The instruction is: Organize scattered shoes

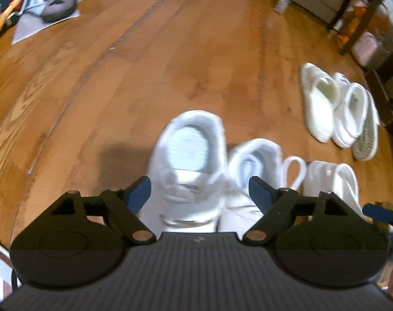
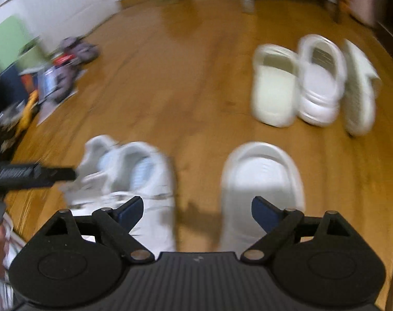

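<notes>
White sneakers [image 1: 186,171] sit side by side below the left gripper [image 1: 200,194] and right gripper [image 2: 197,212], both jaws wide, empty.

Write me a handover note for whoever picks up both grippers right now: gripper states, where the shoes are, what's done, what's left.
Left gripper: open, empty, above the sneaker pair.
Right gripper: open, empty, above the gap between the sneakers and the lone white slide.
Shoes: the two sneakers sit side by side on the wood floor, the slide just to their right. Farther right, three pale slip-ons stand in a row, the rightmost tipped on its side.
Done: sneakers look paired.
Left: probably match the lone slide with its partner, right the tipped one, and fetch the grey shoes by the clutter at far left.
</notes>
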`<state>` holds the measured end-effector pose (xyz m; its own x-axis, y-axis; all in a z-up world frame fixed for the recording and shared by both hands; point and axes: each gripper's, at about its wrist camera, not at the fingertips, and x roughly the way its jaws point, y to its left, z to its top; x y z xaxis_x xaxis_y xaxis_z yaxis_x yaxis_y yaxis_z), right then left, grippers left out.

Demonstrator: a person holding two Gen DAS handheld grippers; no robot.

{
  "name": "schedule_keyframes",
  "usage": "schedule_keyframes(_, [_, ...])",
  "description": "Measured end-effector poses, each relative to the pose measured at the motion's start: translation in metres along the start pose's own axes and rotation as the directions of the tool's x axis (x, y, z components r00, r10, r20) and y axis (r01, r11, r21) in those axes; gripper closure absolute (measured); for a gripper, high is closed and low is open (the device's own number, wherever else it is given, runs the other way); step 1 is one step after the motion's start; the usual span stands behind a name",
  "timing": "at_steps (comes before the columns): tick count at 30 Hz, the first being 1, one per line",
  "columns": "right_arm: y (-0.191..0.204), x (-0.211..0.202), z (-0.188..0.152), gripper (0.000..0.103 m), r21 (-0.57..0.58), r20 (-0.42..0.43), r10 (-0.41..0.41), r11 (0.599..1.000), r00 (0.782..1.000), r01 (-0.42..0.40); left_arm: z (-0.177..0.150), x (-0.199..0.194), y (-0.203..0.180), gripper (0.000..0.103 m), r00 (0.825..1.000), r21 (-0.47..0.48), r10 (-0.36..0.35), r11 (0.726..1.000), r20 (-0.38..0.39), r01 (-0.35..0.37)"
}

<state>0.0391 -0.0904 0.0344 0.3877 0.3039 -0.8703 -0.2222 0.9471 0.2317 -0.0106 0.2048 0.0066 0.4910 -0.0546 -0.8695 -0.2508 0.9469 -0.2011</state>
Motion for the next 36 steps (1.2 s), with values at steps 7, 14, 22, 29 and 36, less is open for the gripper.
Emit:
schedule_keyframes(7, [-0.031,-0.007,-0.022,0.012,-0.052,-0.053,-0.025,0.998,0.998,0.023,-0.019,0.001,-0.071,0.016,0.999,0.188,0.03,0.982,-0.017,-0.027])
schedule_keyframes(14, [-0.063,-0.015,-0.033,0.012,-0.032,-0.06,-0.096,0.995,0.994,0.094,-0.032,-0.002,-0.124,0.015,0.995,0.317,0.098,0.944,0.014,-0.097])
schedule_keyframes(22, [-0.078,-0.008,-0.037,0.012,-0.019,-0.114,-0.108,0.994,0.988,0.107,-0.038,-0.005,-0.135,0.01,0.993,0.331,0.118,0.937,-0.002,-0.11])
schedule_keyframes(29, [-0.087,-0.004,-0.038,0.012,-0.004,-0.131,-0.128,0.992,0.983,0.128,-0.041,-0.004,-0.14,0.007,0.995,0.319,0.086,0.945,-0.049,-0.066])
schedule_keyframes(36, [-0.099,-0.003,-0.042,0.012,0.014,-0.16,-0.136,0.99,0.978,0.14,-0.049,0.008,-0.123,0.007,0.985,0.245,-0.039,0.966,-0.166,0.08])
